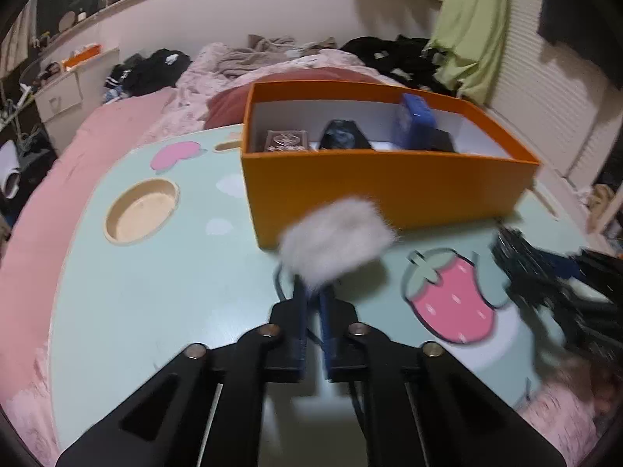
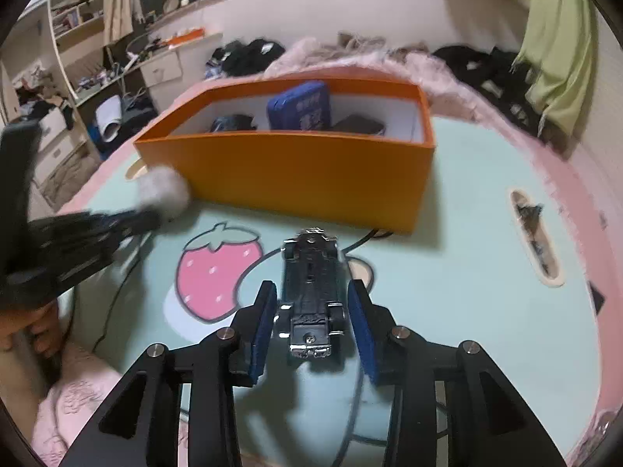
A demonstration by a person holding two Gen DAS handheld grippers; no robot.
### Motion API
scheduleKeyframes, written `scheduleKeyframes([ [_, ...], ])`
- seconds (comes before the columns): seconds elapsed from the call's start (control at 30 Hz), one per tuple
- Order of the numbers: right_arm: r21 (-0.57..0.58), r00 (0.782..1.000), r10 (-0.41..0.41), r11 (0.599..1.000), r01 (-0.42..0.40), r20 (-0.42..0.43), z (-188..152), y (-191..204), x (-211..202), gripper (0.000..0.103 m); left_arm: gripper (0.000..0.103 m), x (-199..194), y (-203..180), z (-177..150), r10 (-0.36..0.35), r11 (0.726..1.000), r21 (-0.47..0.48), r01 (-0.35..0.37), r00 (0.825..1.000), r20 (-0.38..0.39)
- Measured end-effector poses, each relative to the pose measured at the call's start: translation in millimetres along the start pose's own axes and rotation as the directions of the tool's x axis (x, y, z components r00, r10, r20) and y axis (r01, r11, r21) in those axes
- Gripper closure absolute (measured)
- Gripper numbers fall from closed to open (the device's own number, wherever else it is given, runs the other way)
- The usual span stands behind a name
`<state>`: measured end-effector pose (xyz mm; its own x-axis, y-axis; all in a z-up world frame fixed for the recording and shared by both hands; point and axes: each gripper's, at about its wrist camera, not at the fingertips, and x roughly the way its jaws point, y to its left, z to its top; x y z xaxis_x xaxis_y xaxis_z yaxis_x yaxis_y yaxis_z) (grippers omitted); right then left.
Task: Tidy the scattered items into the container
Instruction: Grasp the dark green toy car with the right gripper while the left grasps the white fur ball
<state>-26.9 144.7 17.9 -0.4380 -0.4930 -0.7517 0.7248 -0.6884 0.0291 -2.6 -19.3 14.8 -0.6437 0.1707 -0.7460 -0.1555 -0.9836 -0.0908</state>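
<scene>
An orange box [image 1: 381,190] stands on the mint table [image 1: 155,295], with a blue case [image 1: 414,116], a dark card box [image 1: 286,141] and a black item [image 1: 342,136] inside. My left gripper [image 1: 313,292] is shut on a grey fluffy pompom [image 1: 337,243] held just in front of the box wall. In the right wrist view the box [image 2: 296,175] is ahead. My right gripper [image 2: 311,307] is open, its blue pads either side of an upside-down black toy car [image 2: 311,292] on the table, not clearly touching it. The left gripper [image 2: 148,214] with the pompom [image 2: 163,190] shows at left.
A round recess [image 1: 142,210] lies in the table at left, a slot [image 2: 535,233] at right. A black cable [image 2: 362,239] runs past the car toward the box. The pink bed [image 1: 50,194] with clothes surrounds the table.
</scene>
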Motion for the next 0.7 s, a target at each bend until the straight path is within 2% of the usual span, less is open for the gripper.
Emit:
scheduleKeyframes([
  [0.17, -0.004, 1.000, -0.015, 1.000, 0.015, -0.004, 0, -1, 2, 0.052, 0.100, -17, -2, -4, -0.043, 0.999, 0.011, 0.043, 0.998, 0.036],
  [0.23, -0.001, 1.000, -0.021, 1.000, 0.021, -0.001, 1, -1, 3, 0.048, 0.100, -13, -2, -1, -0.013, 1.000, 0.012, 0.013, 1.000, 0.020],
  [0.33, 0.008, 1.000, -0.023, 1.000, 0.023, 0.003, 2, -3, 3, 0.044, 0.077, -4, -7, 3, 0.057, 0.998, 0.017, -0.057, 0.998, -0.003],
  [0.4, 0.011, 1.000, -0.021, 1.000, 0.021, -0.002, 3, -4, 5, 0.044, 0.058, -3, -13, 2, 0.063, 0.997, 0.040, -0.063, 0.998, -0.001],
  [0.5, 0.005, 1.000, -0.020, 1.000, 0.020, -0.003, 3, -4, 5, 0.043, 0.047, -10, -22, 5, 0.032, 0.997, 0.069, -0.034, 0.999, 0.034],
  [0.6, 0.000, 1.000, -0.022, 1.000, 0.022, -0.004, 3, -4, 5, 0.042, 0.041, -16, -25, 12, -0.035, 0.998, 0.060, 0.032, 0.998, 0.051],
  [0.7, 0.002, 1.000, -0.022, 1.000, 0.022, -0.003, 3, -4, 5, 0.042, 0.039, -11, -36, 21, -0.093, 0.993, 0.079, 0.091, 0.995, 0.032],
])
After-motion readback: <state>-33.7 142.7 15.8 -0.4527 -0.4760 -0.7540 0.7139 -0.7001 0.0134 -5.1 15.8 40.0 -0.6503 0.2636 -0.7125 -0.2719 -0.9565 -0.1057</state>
